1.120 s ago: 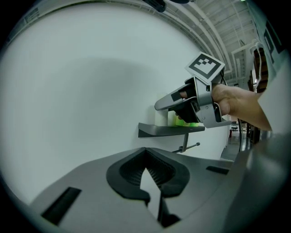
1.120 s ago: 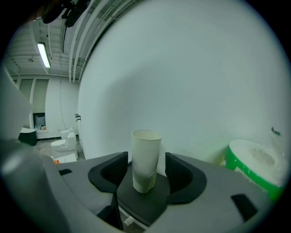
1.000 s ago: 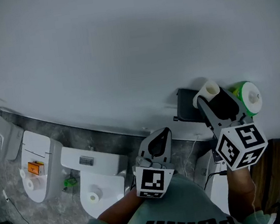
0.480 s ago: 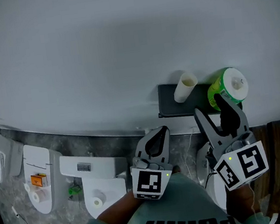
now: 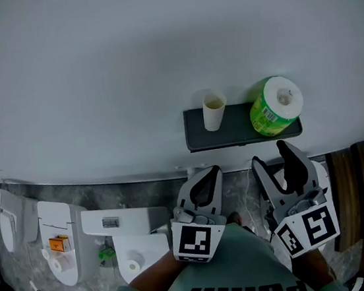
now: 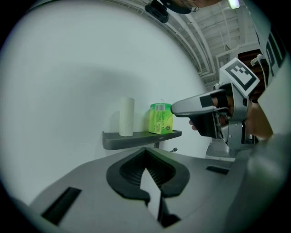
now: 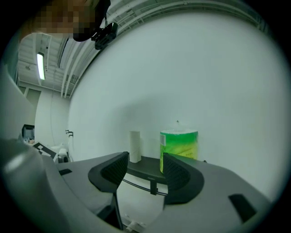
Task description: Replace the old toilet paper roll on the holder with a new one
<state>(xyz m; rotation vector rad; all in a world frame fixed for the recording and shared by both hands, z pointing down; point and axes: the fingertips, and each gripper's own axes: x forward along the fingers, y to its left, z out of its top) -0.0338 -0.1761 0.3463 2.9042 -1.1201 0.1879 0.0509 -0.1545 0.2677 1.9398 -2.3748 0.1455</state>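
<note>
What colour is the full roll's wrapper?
Green wrapper; clearest in the right gripper view.

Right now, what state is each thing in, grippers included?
cardboard tube: bare, upright on the shelf
green-wrapped roll: wrapped, upright on the shelf, apart from the tube
left gripper: shut, empty
right gripper: open, nothing between its jaws
</note>
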